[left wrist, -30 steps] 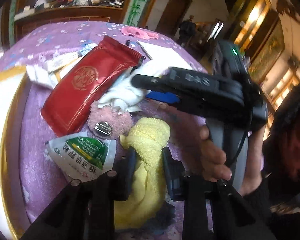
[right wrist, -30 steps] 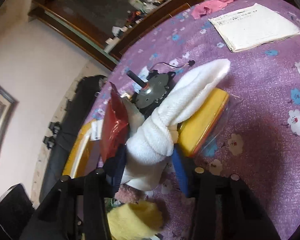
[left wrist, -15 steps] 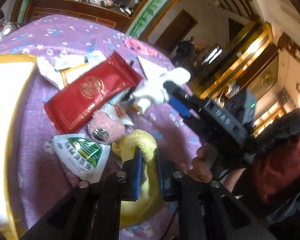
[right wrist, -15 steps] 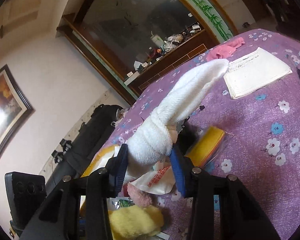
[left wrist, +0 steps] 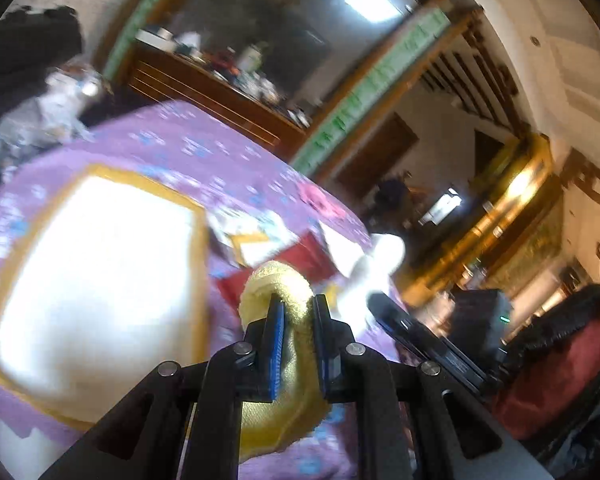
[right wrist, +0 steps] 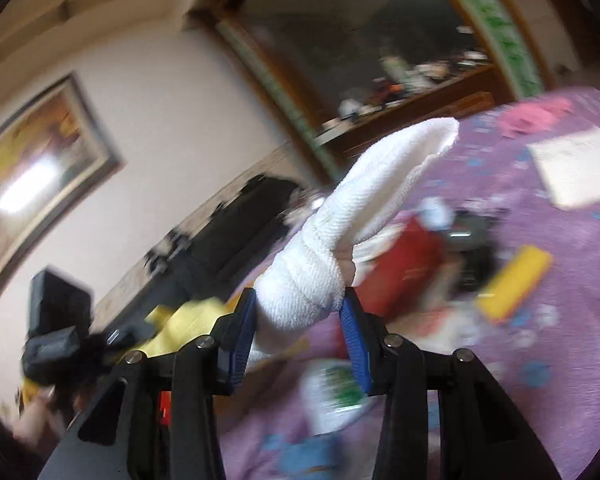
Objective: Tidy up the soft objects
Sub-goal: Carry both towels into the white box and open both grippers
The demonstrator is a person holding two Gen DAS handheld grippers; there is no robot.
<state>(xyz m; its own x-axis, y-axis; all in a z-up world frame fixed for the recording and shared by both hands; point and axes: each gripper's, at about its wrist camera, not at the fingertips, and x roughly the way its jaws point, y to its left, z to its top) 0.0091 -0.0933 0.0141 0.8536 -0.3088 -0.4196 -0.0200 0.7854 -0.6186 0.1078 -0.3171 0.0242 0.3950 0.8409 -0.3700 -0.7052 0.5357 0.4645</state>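
Observation:
My left gripper (left wrist: 298, 312) is shut on a yellow towel (left wrist: 278, 284), which bulges above the pads and hangs below them, lifted off the purple flowered tablecloth (left wrist: 172, 148). My right gripper (right wrist: 300, 312) is shut on a rolled white towel (right wrist: 364, 208) that sticks up and to the right, also clear of the table. In the left wrist view the white towel (left wrist: 380, 260) and the right gripper's body (left wrist: 424, 344) show at right. In the right wrist view the yellow towel (right wrist: 188, 320) and the left gripper's body (right wrist: 56, 344) show at lower left.
A white tray with a gold rim (left wrist: 100, 280) lies at the left of the table. A red pouch (right wrist: 412, 260), a yellow packet (right wrist: 516, 284), a green-and-white sachet (right wrist: 336, 392), a paper stack (right wrist: 576, 168) and a pink cloth (right wrist: 532, 114) lie on the cloth. A dark sideboard (left wrist: 204, 92) stands behind.
My left gripper closed on the yellow towel and raised it off the table, swinging left toward the tray. My right gripper rose with the white towel in its grip. Both views tilted.

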